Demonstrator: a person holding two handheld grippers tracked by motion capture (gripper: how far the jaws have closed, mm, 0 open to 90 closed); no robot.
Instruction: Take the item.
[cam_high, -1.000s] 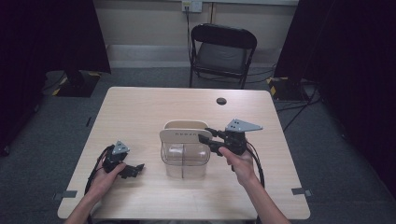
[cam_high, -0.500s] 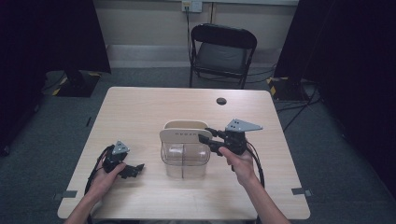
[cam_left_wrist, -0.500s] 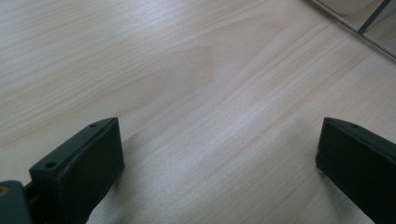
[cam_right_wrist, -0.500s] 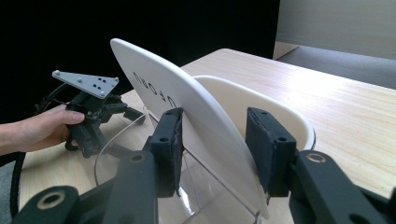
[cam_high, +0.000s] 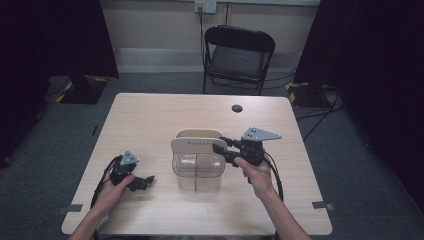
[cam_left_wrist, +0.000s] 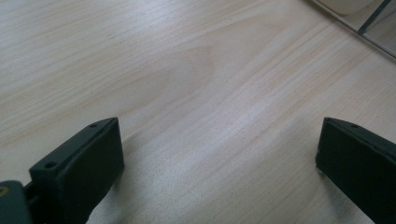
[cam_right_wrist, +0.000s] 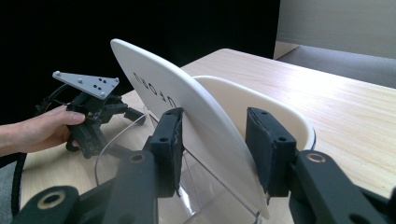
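The right gripper (cam_right_wrist: 212, 154) has its jaws closed on the edge of a white lid (cam_right_wrist: 187, 116); one pad sits against the lettered face, the other against the back face. The right gripper view shows the lid tilted, raised on edge above the clear container (cam_right_wrist: 205, 196), with a second cream piece (cam_right_wrist: 261, 107) just behind it. In the high view, the right gripper (cam_high: 220, 148) reaches the lid (cam_high: 195, 145) from the container's right side, and the clear container (cam_high: 197, 172) stands near the middle of the table (cam_high: 150, 115).

The left gripper (cam_high: 142, 182) rests on the table, well apart from the container on its left side. The left gripper view shows its jaws standing wide, with bare wood (cam_left_wrist: 196, 93) between them and the container's base (cam_left_wrist: 369, 23) at the upper right corner. The right gripper view also shows the left gripper (cam_right_wrist: 119, 114) beyond the container, held in a hand (cam_right_wrist: 42, 128).

A small dark disc (cam_high: 237, 108) lies on the table beyond the container.
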